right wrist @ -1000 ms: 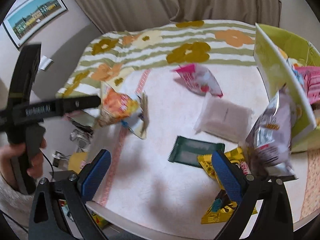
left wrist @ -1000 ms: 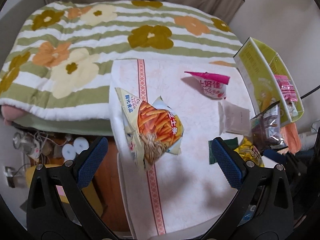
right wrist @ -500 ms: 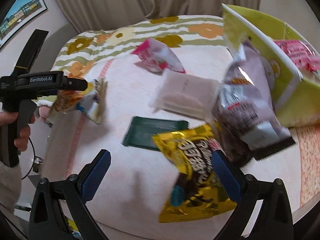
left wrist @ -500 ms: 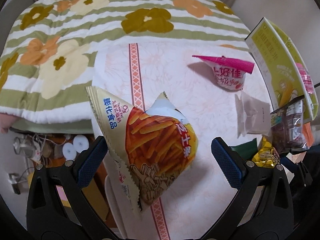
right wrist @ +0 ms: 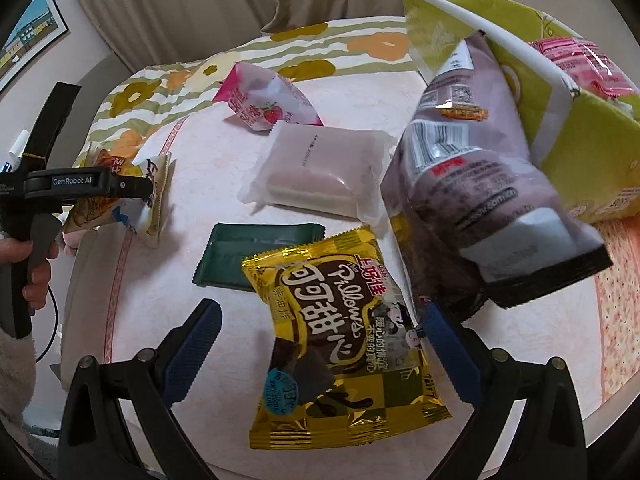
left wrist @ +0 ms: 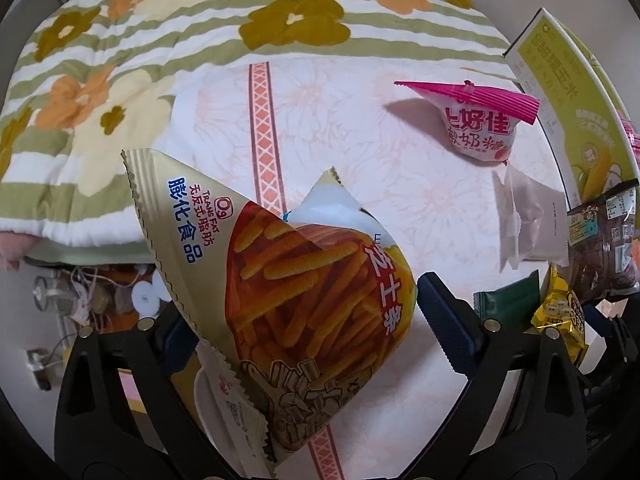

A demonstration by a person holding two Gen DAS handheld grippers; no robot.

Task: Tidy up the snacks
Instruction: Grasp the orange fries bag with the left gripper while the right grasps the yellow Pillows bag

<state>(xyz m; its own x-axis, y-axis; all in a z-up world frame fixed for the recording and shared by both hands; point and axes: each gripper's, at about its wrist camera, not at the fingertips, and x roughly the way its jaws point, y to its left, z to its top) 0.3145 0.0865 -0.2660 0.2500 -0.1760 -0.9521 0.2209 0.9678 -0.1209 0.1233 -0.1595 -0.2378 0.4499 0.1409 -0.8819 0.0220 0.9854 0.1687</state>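
A gold and orange cheese-stick bag (left wrist: 304, 296) stands on the table between the fingers of my open left gripper (left wrist: 296, 316), which reaches around it; the bag also shows in the right wrist view (right wrist: 120, 188). My open right gripper (right wrist: 316, 344) straddles a yellow cocoa Pillows bag (right wrist: 340, 340). A purple-brown snack bag (right wrist: 488, 184) leans against the green box (right wrist: 592, 148). A pink strawberry bag (right wrist: 272, 104), a pale wrapped cake (right wrist: 324, 168) and a dark green bar (right wrist: 256, 252) lie on the table.
The round table with a pink patterned cloth (left wrist: 360, 128) stands against a bed with a floral striped quilt (left wrist: 120, 60). The green box (left wrist: 560, 80) holds pink packets (right wrist: 580, 64). Clutter lies on the floor at the left (left wrist: 100, 292).
Both grippers have moved forward and lower. The cheese-stick bag now sits between my left fingers, and the yellow bag between my right fingers. The purple bag now leans on the box.
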